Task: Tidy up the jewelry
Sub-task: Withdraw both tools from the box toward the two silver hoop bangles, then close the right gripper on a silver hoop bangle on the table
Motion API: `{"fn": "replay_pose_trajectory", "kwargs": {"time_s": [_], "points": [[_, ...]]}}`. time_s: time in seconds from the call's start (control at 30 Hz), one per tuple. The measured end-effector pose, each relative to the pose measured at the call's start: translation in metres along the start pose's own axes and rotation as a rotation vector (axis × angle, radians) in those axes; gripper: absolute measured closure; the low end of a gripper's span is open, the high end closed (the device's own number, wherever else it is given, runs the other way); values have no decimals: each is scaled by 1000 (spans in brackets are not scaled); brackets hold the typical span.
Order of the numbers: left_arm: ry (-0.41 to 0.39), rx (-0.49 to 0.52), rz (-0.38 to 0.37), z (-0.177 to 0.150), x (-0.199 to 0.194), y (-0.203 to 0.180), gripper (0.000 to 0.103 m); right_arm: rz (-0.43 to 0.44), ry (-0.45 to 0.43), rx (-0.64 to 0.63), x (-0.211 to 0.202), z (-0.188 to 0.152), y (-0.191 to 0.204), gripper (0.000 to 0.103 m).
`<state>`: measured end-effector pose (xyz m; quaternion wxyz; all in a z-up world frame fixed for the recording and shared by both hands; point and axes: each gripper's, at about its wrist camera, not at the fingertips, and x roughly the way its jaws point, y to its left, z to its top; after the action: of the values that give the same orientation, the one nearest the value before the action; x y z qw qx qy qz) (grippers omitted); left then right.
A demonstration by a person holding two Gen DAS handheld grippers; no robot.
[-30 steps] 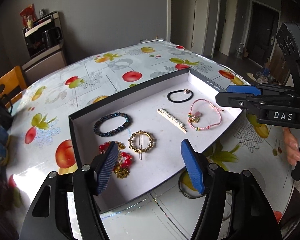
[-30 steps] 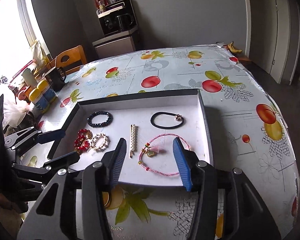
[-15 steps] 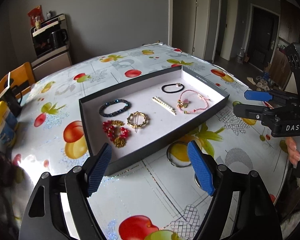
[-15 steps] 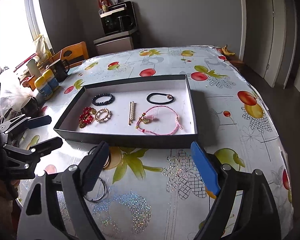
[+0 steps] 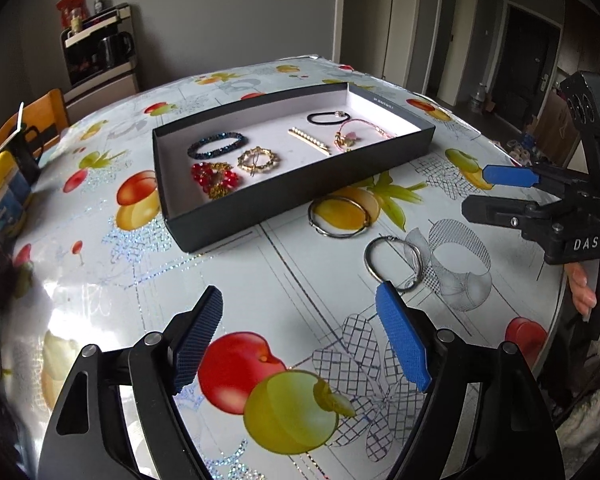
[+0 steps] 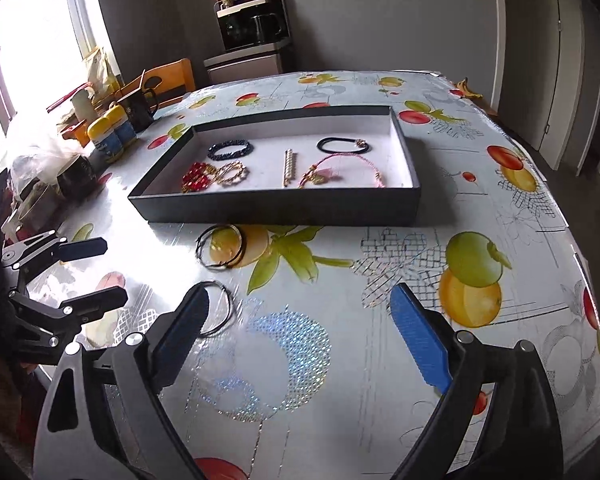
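Jewelry lies in a flat black box with a white inside [image 5: 300,188], which sits on the desk with the shiny fruit-print cloth [image 5: 100,280]. In the box are a dark blue bead bracelet [image 5: 217,145], a red and gold bead piece [image 5: 215,178], a round gold clip [image 5: 258,160], a long pearl hair clip [image 5: 310,141], a black hair tie [image 5: 326,117] and a pink string bracelet [image 5: 356,134].

Just in front of the box, on the desk, lies a pair of thin gold bangles [image 5: 339,216]. A thin silver ring [image 5: 392,260] lies a little nearer than the bangles.

The left gripper [image 5: 300,344] tilts down over the desk, in front of the box. Its blue pads are spread wide and have just been opening, with nothing between them. The right gripper [image 6: 300,328] tilts down too, in front of the box. Its pads are also spread wide and have just been opening, with nothing between them. A hand [image 5: 584,288] shows on the right gripper's handle.

Behind the box, past the desk, is a grey wall with a black coffee maker [image 6: 252,20] on a small cabinet. To the left of the box are an orange wooden chair [image 6: 172,80], yellow-lidded jars [image 6: 112,132] and a bright window [image 6: 28,40].
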<state>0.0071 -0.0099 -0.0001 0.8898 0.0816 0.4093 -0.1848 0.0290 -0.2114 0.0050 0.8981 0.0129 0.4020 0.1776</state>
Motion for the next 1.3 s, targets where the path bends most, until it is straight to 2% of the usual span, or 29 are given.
{"fn": "replay_pose_trajectory", "kwargs": {"time_s": [0.23,0.37,0.73,0.9,0.97,1.3], "points": [[21,-24,19,-7,3,6,22,57,50,-79,20,-14,37,12],[25,-14,22,-8,3,7,22,61,62,-106,29,-18,51,13],[29,-32,21,-8,6,16,22,24,116,-191,44,-16,72,39],[29,-31,20,-6,8,16,22,1,130,-221,47,-14,77,42],[29,-30,21,-6,8,15,22,1,122,-228,46,-14,78,57],[35,-2,16,0,14,4,22,7,95,-159,36,-16,59,58]]}}
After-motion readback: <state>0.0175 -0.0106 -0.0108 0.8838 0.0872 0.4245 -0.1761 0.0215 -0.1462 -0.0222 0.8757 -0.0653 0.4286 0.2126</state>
